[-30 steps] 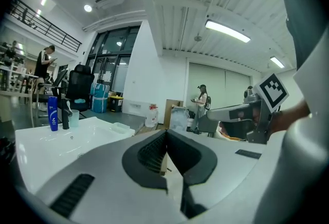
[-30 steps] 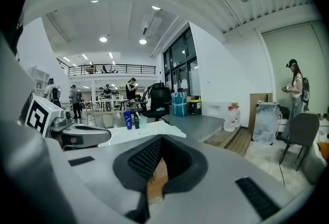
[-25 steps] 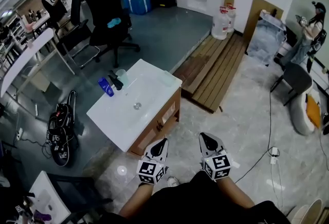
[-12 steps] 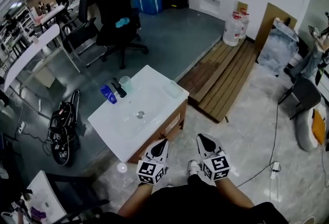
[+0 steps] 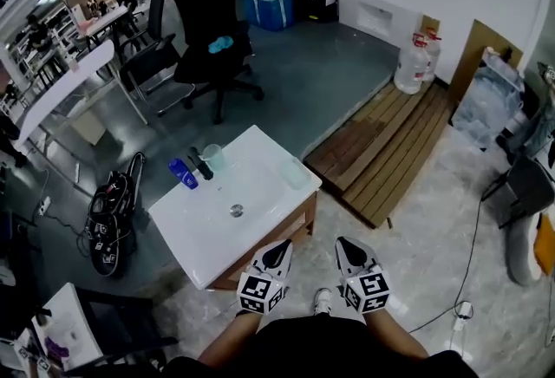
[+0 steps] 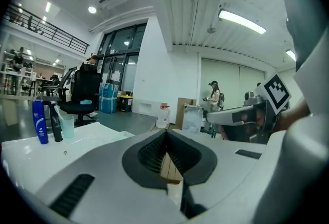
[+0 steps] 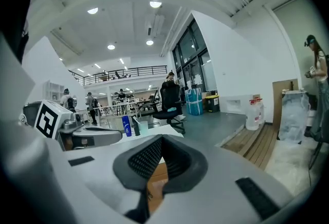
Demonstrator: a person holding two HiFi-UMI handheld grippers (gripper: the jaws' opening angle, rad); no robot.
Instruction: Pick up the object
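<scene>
A white sink top (image 5: 260,151) on a wooden cabinet stands ahead of me. At its far left corner are a blue bottle (image 5: 181,173), a dark bottle (image 5: 201,164) and a clear cup (image 5: 214,158). A pale translucent item (image 5: 295,172) lies near the right edge. My left gripper (image 5: 277,252) and right gripper (image 5: 349,250) are side by side close to my body, short of the cabinet's near edge, both shut and empty. The left gripper view shows the blue bottle (image 6: 39,121) far left. In the right gripper view the blue bottle (image 7: 126,126) stands beyond the shut jaws.
An office chair (image 5: 212,38) stands beyond the sink. A black bag (image 5: 111,220) lies on the floor to the left. Wooden planks (image 5: 381,151) and water jugs (image 5: 414,60) are to the right. A cable (image 5: 468,255) runs over the tiled floor. People stand in the background.
The view has shifted toward the sink cabinet, which now sits nearer the grippers. Both grippers stay shut and held in front of my body.
</scene>
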